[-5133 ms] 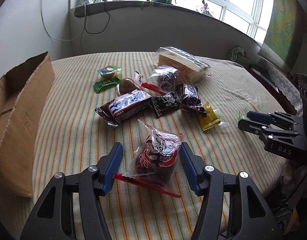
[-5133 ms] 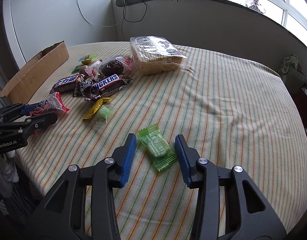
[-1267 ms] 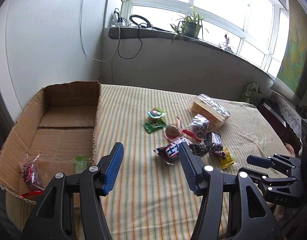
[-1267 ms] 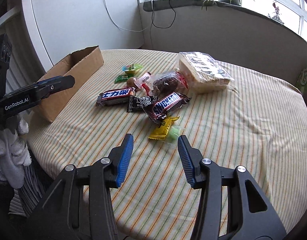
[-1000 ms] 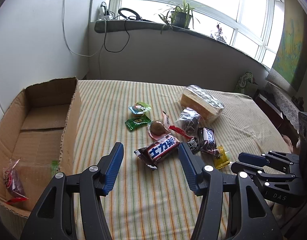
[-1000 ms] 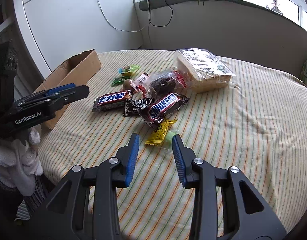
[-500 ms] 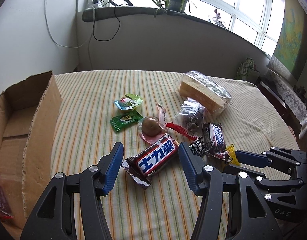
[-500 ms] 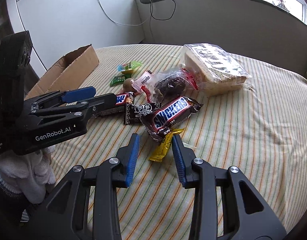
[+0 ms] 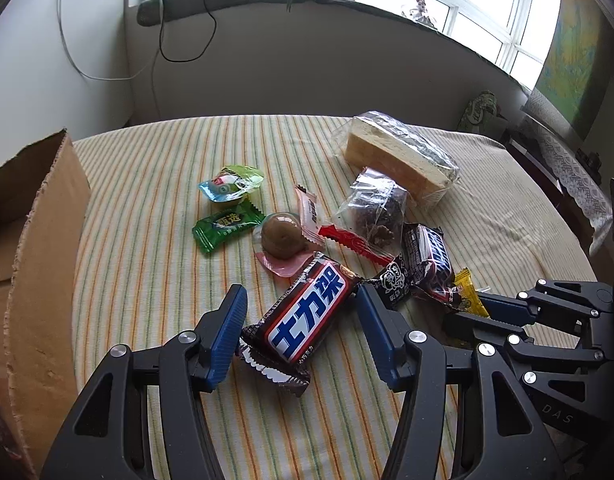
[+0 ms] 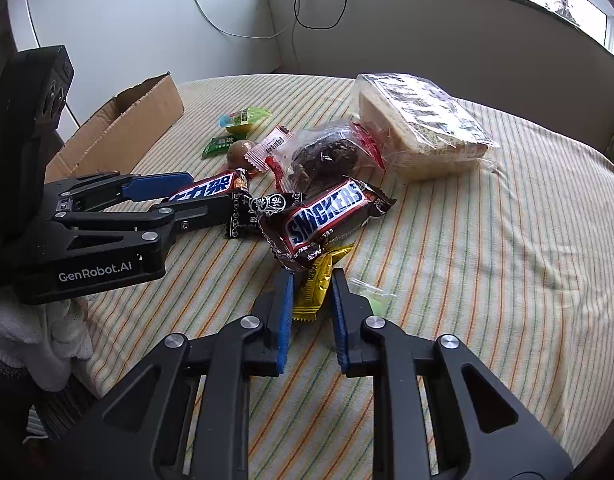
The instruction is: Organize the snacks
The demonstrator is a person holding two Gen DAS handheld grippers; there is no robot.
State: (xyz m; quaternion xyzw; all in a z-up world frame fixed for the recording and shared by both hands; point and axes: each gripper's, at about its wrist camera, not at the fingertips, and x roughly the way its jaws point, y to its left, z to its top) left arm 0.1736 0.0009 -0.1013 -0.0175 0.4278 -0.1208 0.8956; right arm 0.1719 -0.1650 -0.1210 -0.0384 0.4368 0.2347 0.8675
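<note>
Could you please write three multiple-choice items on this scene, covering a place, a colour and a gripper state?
1. Where is the box?
A. left of the snacks, from the left wrist view
B. on the windowsill
C. on top of the bread

2. What colour is the candy between the right gripper's fingers?
A. pink
B. yellow
C. white

3. How is the left gripper?
A. shut on the bread
B. holding the jelly cup
C. open around the bar

Answers: 1 A, the cardboard wall fills that view's left edge. 2 B, a yellow wrapper lies between the blue pads. 3 C, both pads stand clear of the bar's wrapper.
</note>
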